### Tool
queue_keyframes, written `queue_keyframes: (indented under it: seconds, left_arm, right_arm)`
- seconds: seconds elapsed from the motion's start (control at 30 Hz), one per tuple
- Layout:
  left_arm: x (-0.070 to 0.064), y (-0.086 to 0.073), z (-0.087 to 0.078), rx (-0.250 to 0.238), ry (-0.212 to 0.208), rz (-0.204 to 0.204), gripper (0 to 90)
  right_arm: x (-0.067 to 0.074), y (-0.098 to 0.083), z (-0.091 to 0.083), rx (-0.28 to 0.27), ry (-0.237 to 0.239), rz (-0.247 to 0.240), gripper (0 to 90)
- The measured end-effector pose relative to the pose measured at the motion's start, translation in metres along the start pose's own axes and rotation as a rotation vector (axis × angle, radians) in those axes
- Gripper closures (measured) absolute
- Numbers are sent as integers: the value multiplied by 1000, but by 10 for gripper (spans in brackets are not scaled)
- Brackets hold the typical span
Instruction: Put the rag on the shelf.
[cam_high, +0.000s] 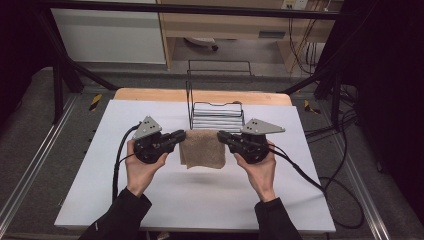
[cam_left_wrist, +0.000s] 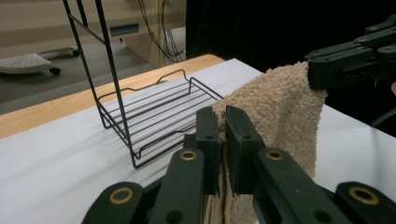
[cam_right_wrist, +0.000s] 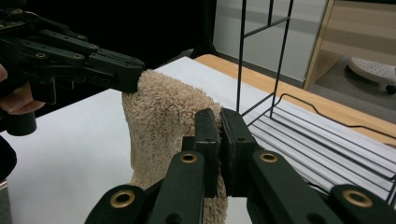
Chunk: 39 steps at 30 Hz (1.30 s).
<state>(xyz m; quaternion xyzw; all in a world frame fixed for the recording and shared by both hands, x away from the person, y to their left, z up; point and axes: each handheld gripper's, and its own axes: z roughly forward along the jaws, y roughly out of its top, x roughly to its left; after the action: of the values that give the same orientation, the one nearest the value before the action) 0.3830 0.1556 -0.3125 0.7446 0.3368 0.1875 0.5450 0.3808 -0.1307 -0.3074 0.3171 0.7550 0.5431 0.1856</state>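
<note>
A tan terry towel (cam_high: 202, 148) hangs folded between the two grippers, lifted off the white table (cam_high: 150, 200). My left gripper (cam_high: 183, 135) is shut on the towel's upper left corner, and my right gripper (cam_high: 221, 136) is shut on its upper right corner. In the left gripper view the jaws pinch the towel (cam_left_wrist: 280, 107) with the other gripper (cam_left_wrist: 310, 77) holding its far corner. In the right gripper view the jaws clamp the towel (cam_right_wrist: 159, 121), and the left gripper (cam_right_wrist: 135, 77) grips the far end. A black wire rack (cam_high: 216, 111) stands just behind the towel.
The wire rack (cam_left_wrist: 154, 116) has a flat slatted shelf and a tall upright frame (cam_right_wrist: 259, 46). The wooden table edge (cam_high: 150, 94) runs behind it. Cables (cam_high: 320, 185) trail off the right side of the table. Bare white surface lies in front of the hands.
</note>
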Motion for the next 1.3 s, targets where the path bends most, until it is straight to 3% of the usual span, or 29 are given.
queue_keyframes:
  seconds: [0.73, 1.3]
  left_arm:
    - [-4, 40, 13, -109, 1, 3, 842]
    - [-2, 68, 17, -178, -4, 14, 843]
  right_arm:
    - [-12, 31, -22, -103, -68, -19, 866]
    - [-20, 57, -28, -163, -115, -31, 866]
